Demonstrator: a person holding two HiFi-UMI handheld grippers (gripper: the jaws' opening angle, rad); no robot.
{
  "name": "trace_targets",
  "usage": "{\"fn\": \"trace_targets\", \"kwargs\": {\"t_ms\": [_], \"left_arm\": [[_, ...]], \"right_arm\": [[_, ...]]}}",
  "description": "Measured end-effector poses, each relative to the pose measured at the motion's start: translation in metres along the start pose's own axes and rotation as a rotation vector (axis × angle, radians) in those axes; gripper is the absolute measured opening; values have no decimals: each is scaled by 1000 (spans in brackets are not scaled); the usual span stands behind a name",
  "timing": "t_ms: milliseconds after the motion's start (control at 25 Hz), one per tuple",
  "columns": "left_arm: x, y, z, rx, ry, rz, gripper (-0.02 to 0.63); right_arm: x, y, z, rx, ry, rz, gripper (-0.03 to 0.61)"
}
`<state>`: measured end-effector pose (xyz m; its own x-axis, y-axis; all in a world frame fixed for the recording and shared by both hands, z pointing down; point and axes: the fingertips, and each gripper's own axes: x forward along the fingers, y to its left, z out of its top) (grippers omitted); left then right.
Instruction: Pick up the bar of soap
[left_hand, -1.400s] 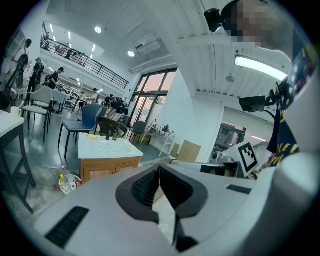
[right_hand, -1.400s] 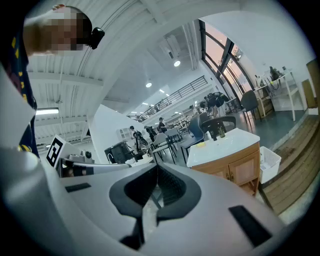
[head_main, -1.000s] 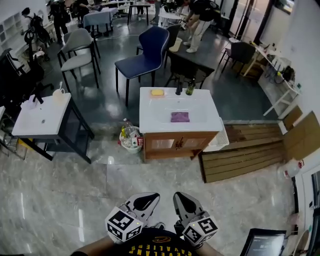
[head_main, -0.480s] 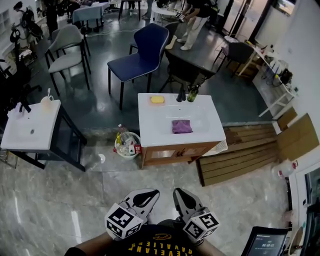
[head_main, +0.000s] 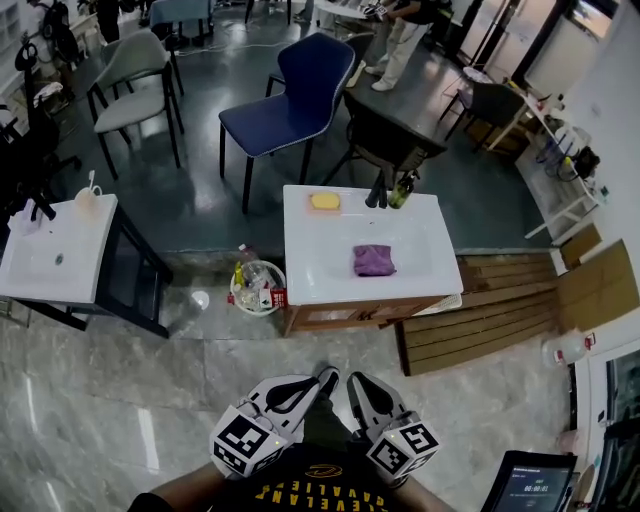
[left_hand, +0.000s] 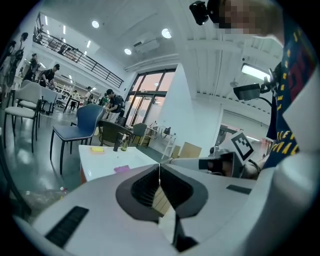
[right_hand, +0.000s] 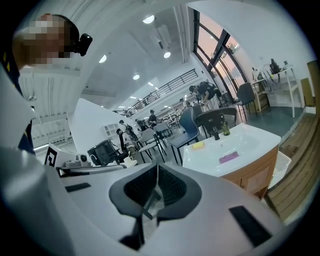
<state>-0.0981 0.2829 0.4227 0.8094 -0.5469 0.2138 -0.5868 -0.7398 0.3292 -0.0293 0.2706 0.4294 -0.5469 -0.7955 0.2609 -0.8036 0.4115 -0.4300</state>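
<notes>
yellow bar of soap (head_main: 324, 201), long axis seemingly left-right on counter (head_main: 310, 270); left tool (head_main: 325, 377), right tool (head_main: 352, 381) closed

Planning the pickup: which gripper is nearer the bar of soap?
Left, barely. The left gripper lines up straight below the bar of soap in the head view; the right gripper sits slightly rightward. Both are far off.
</notes>
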Motion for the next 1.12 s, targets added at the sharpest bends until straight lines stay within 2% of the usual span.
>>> {"fn": "trace_targets", "kwargs": {"t_ms": [120, 400, 560, 760, 920, 1120], "left_arm": [[11, 18, 4, 7, 11, 29, 14], [61, 55, 37, 94, 12, 112, 14], [100, 75, 58, 162, 31, 155, 14], [145, 99, 79, 197, 47, 210, 15], [170, 121, 92, 229, 57, 248, 15], [191, 162, 103, 294, 126, 287, 32]], "right_arm": [[21, -11, 9, 8, -3, 27, 18], [66, -54, 45, 24, -12, 97, 18], [83, -91, 72, 43, -18, 100, 18], [99, -132, 98, 57, -20, 120, 18], [109, -158, 107, 79, -12, 130, 18], [119, -176, 111, 113, 7, 122, 18]]}}
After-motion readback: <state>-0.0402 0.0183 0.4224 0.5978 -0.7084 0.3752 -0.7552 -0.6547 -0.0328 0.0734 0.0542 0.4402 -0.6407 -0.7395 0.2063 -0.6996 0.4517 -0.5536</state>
